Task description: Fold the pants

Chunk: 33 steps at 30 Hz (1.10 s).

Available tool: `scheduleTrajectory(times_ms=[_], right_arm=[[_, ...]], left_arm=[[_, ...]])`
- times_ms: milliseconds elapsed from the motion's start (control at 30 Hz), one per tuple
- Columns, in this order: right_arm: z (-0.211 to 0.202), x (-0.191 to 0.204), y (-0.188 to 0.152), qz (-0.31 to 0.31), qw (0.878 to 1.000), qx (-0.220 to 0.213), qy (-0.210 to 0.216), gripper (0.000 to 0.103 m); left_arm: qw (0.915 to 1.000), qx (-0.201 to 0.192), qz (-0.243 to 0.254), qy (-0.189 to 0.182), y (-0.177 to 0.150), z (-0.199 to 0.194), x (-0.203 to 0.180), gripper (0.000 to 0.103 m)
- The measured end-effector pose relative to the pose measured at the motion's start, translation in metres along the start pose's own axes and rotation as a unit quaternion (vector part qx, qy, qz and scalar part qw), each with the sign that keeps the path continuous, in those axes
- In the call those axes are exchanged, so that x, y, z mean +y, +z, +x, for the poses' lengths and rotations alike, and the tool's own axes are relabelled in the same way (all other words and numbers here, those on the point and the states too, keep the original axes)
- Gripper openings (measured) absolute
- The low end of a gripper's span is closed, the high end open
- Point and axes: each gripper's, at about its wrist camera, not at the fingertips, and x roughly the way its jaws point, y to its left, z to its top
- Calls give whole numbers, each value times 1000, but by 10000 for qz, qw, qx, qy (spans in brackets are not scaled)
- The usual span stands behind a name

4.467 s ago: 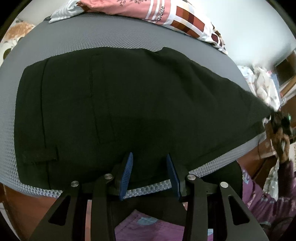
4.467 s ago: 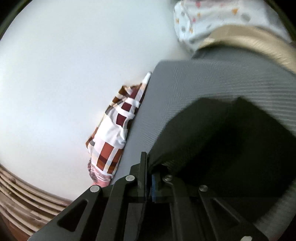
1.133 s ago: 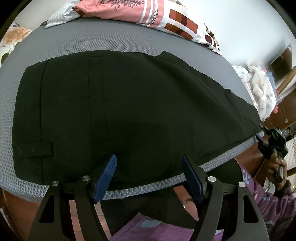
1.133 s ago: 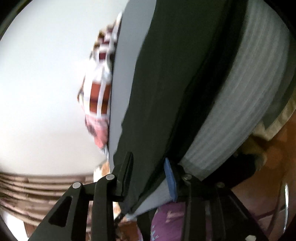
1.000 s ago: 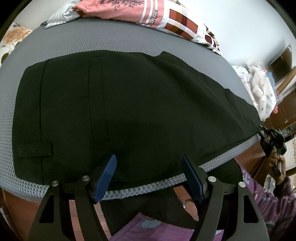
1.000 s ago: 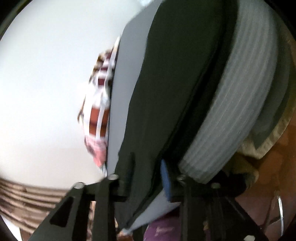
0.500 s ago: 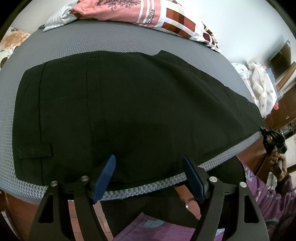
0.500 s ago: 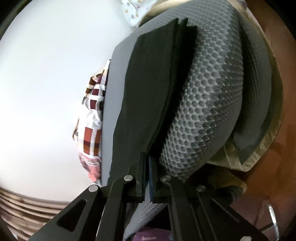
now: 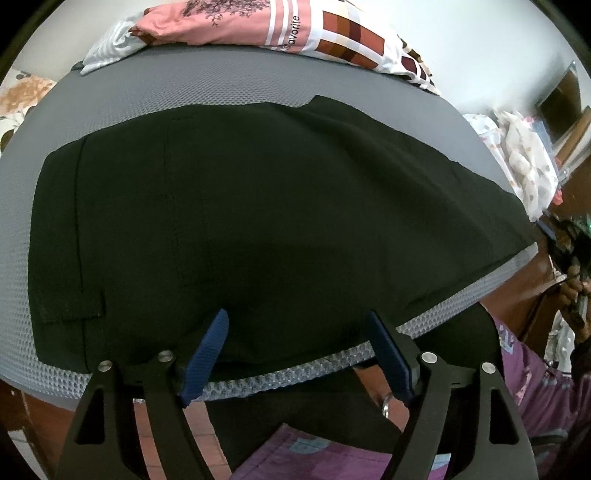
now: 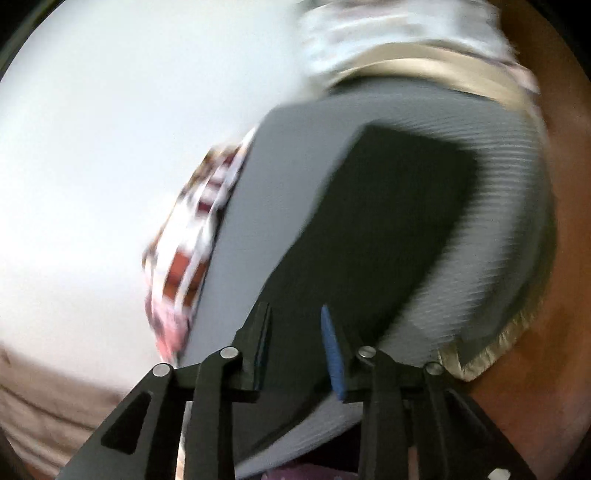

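Black pants (image 9: pixel 258 221) lie flat, folded lengthwise, on a grey mesh mattress (image 9: pixel 184 88), waistband at the left and leg ends at the right. My left gripper (image 9: pixel 295 343) is open and empty, its blue pads over the pants' near edge. My right gripper (image 10: pixel 295 339) is open and empty at the leg end of the pants (image 10: pixel 369 229); that view is blurred. The right gripper also shows far right in the left wrist view (image 9: pixel 565 236).
A pink and checked cloth (image 9: pixel 295 26) lies along the mattress's far edge by the white wall. Spotted white fabric (image 9: pixel 524 162) is piled past the right end. The mattress's near edge (image 9: pixel 295 373) drops to a tiled floor and my purple clothing (image 9: pixel 295 454).
My right gripper was shut on the pants' leg end half a second ago; it has opened, let go and swung upward. The left gripper has stayed open and nearly still.
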Motion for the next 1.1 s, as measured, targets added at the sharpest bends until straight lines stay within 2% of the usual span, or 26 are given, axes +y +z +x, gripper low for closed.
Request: scheduleTrajectory(times_ms=[100, 167, 267, 333, 433, 600, 800, 867, 900, 933, 967, 1000, 1067, 1100], right_arm=[[59, 61, -38, -1080, 9910, 783, 87, 29], [97, 97, -68, -1673, 9770, 1287, 292, 29], [150, 155, -105, -2459, 9498, 1856, 550, 29], [178, 185, -124, -2877, 9325, 2092, 622, 29], [218, 226, -147, -3335, 9058, 2462, 881, 29], [283, 276, -163, -4245, 8726, 2361, 506, 41], [345, 293, -173, -4773, 8402, 2575, 58, 42], [354, 294, -185, -5003, 8220, 2718, 32, 44], [356, 295, -194, -5233, 8078, 2713, -66, 46], [357, 295, -203, -5511, 7927, 2597, -217, 49], [359, 295, -208, -5689, 7838, 2467, -327, 52], [362, 294, -211, -5769, 7800, 2391, -402, 52], [367, 291, -209, -5667, 7903, 2290, -431, 49], [368, 292, -209, -5708, 7894, 2205, -488, 49]], left_arm=[[9997, -2, -262, -27, 2, -4, 5, 78], [9989, -83, -463, 56, 3, -11, 11, 78], [9956, -299, -888, 47, 3, -28, 27, 78], [9936, -298, -1091, 55, 2, -32, 37, 78], [9913, -241, -1264, 279, -3, -34, 50, 78], [9902, -75, -1340, 397, -12, -30, 53, 78], [9901, 198, -1270, 572, -20, -18, 49, 78], [9890, 177, -1389, 483, -22, -19, 52, 78], [9883, 154, -1455, 428, -22, -20, 55, 78], [9878, 133, -1504, 388, -24, -22, 57, 78], [9869, 102, -1578, 331, -25, -23, 59, 78], [9855, 74, -1677, 267, -26, -24, 61, 78], [9844, 62, -1740, 247, -27, -25, 63, 78], [9843, 43, -1747, 249, -28, -26, 63, 78]])
